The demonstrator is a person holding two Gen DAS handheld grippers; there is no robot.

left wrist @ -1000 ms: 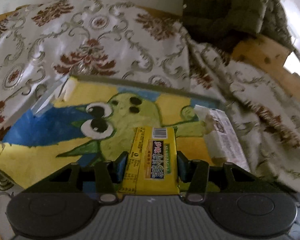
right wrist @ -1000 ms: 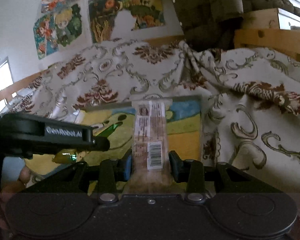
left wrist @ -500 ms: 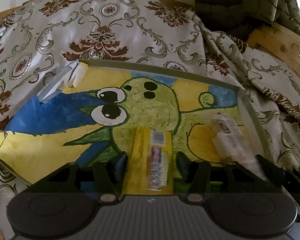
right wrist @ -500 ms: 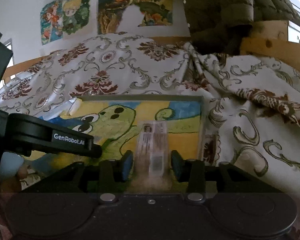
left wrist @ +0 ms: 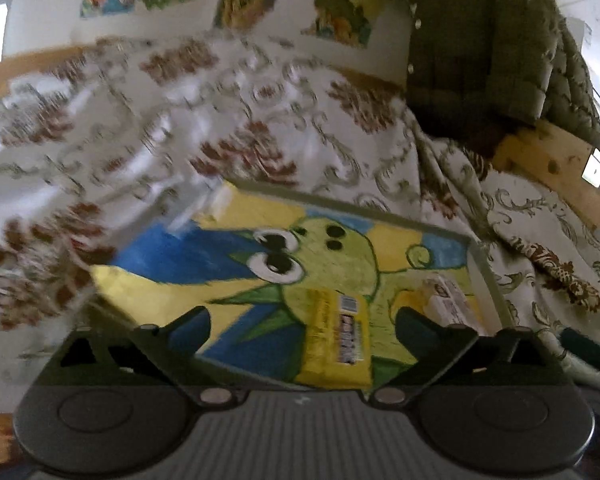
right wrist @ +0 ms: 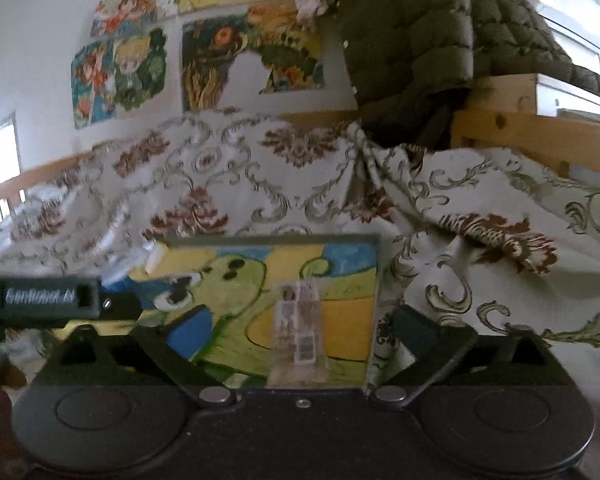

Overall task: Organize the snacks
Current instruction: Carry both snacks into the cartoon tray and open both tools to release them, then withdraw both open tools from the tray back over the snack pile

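Observation:
A yellow snack packet (left wrist: 338, 340) lies flat on the painted tray (left wrist: 480, 264), which shows a green cartoon creature. My left gripper (left wrist: 302, 320) is opening wide; the packet sits between its fingers with neither pad touching it. A clear-wrapped snack bar (right wrist: 300, 328) lies on the same tray (right wrist: 276, 239), to the right of the yellow packet, and shows in the left wrist view as the bar (left wrist: 448, 300). My right gripper (right wrist: 300, 316) is opening too, its fingers well apart from the bar. The left gripper's body (right wrist: 52, 302) shows at the left of the right wrist view.
The tray rests on a white bedspread (right wrist: 228, 184) with brown and grey scrollwork, bunched up at the right (right wrist: 500, 240). An olive quilted jacket (right wrist: 412, 40) hangs over a wooden bed frame (right wrist: 512, 132). Painted posters (right wrist: 120, 76) cover the wall behind.
Both grippers have spread wide and let go of their snacks. Both have drawn back and lifted a little. The yellow packet and the clear bar now lie on the tray.

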